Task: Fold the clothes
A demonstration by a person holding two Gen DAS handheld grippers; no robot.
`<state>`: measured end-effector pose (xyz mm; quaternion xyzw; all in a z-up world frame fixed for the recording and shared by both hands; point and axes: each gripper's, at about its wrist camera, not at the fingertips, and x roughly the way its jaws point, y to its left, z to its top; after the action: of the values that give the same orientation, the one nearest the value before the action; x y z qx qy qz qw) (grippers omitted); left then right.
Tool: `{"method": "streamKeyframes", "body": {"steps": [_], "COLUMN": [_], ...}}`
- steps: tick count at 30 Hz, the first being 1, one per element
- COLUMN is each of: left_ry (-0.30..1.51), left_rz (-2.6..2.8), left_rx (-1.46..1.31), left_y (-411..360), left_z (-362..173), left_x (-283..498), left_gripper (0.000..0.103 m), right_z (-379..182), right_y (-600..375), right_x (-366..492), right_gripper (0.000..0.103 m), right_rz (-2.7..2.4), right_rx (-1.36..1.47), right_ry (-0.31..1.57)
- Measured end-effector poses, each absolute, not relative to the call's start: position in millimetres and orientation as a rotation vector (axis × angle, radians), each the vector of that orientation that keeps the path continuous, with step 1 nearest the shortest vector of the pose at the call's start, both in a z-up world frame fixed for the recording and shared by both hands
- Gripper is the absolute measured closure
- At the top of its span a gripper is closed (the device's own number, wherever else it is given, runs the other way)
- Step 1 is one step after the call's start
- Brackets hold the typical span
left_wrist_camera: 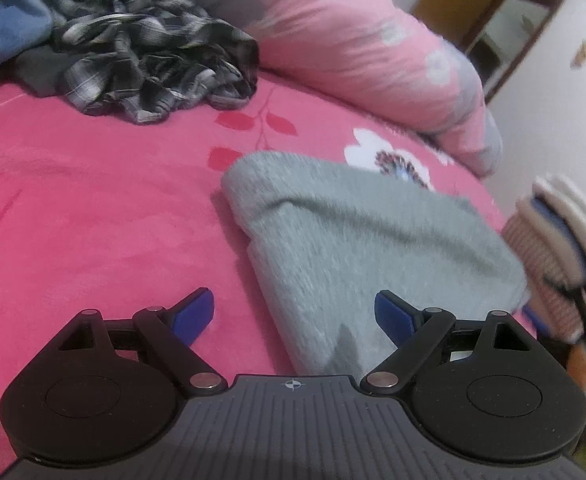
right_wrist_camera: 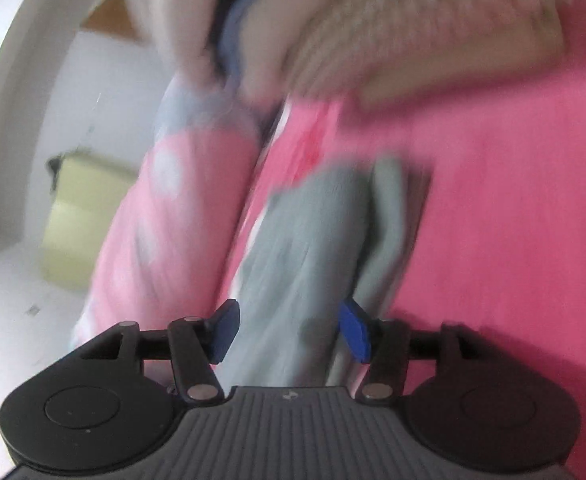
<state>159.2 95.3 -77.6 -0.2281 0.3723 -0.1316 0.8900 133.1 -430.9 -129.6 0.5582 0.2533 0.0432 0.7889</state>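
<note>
While the grey garment (right_wrist_camera: 313,248) runs lengthwise straight ahead between its spread jaws, the right hand-held gripper (right_wrist_camera: 289,330) is nearer. Pads look clear of cloth, though blurred. Left hand-held gripper (left_wrist_camera: 293,316) is spread wide, empty, garment ahead-right.

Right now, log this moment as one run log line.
task: fold clothes | grey garment: folded on pink bedsheet | left gripper: open, empty | right gripper: open, straddling garment | plaid shirt: unfolded
</note>
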Motion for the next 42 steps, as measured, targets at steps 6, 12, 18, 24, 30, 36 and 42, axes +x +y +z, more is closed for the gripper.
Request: {"method": "streamKeyframes", "body": {"steps": [6,12,18,24,30,36,42], "left_ry": [0.805,0.858,0.843,0.817,0.749,0.697,0.670], "left_rz": [-0.277,-0.330,-0.361,-0.359,-0.440,-0.415,-0.185], "left_rx": [-0.608,-0.710,-0.797,-0.861,-0.925,-0.921,-0.870], "left_y": [115.0,118.9,112.5,109.0,122.0,171.9,251.8], "left_z": [-85.7,-104.7,-116.9,-121.0,-94.8,-67.4,-58.6], "left_x": [174.1,194.1,210.7,210.2,193.8,152.6,101.5], "left_gripper": [0.043,0.045,0.055,0.092,0.096,0.096,0.096], "right_z": [-132.7,-157.9,-163.3,-180.7,-144.6,-114.7,-119.2], "right_y": [-328.4,-265.9,-235.1,-219.4,-209.1,-176.3,-93.6], "right_x": [94.9,96.4,116.3,126.2,106.4,74.6,56.7], "right_gripper": [0.037,0.037,0.040,0.085,0.089,0.089,0.089], "right_rz": [0.373,0.377,0.351,0.295,0.302,0.402,0.662], "right_rx": [1.196,1.207,1.246,1.252,1.105,1.016,0.890], "right_ry": [0.854,1.011,0.931,0.858,0.735,0.738,0.849]}}
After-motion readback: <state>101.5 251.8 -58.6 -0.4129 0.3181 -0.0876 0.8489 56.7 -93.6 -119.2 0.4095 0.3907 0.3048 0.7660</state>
